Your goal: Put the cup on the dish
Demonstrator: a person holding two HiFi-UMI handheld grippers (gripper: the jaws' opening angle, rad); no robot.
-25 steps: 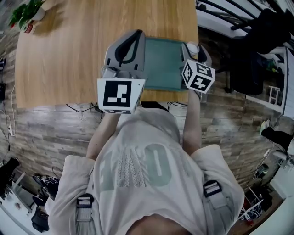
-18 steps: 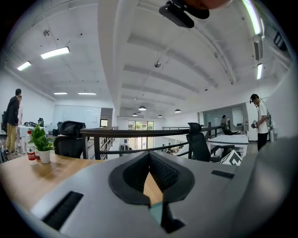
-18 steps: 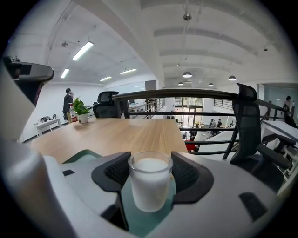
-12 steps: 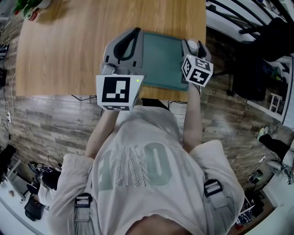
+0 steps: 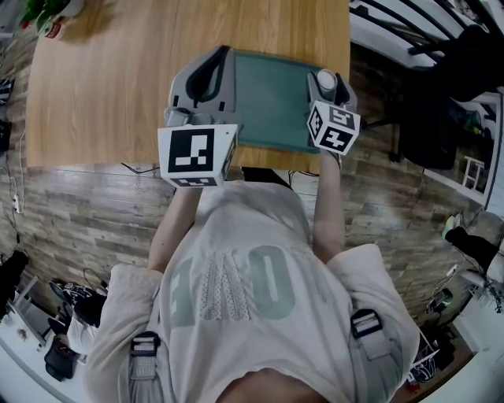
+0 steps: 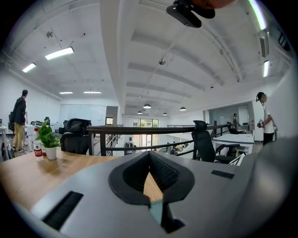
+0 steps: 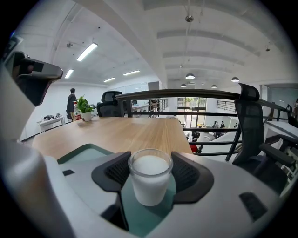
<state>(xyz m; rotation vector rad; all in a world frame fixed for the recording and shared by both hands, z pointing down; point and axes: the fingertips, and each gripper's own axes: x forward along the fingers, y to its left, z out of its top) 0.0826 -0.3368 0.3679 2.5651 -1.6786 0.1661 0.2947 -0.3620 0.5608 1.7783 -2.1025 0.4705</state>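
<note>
**Grippers.** The right gripper (image 7: 150,173) has its jaws closed on the cup (image 7: 150,179), one dark pad against each side of the glass. The left gripper (image 6: 150,160) has its jaws drawn together at the tips with nothing between them.

**Position.** The cup, white to the rim, is held upright over the right end of the dish (image 5: 272,94). Green shows directly under it. Whether its base touches the dish cannot be told. The left gripper sits over the left end of the dish.

**Recommendation.** Placement appears close to complete. Lower the cup straight down and keep it level. Part the jaws only once the base is seated, then withdraw along the jaw line to avoid tipping it. A spot further in from the right edge of the dish would be safer.

**Surface and room.** The dish lies on a wooden table (image 5: 110,86), at its near edge. A potted plant (image 5: 43,16) stands far to the left of the dish at the back corner. Beyond the dish are a dark railing (image 6: 153,130), an office chair (image 6: 202,139) and ceiling strip lights.
</note>
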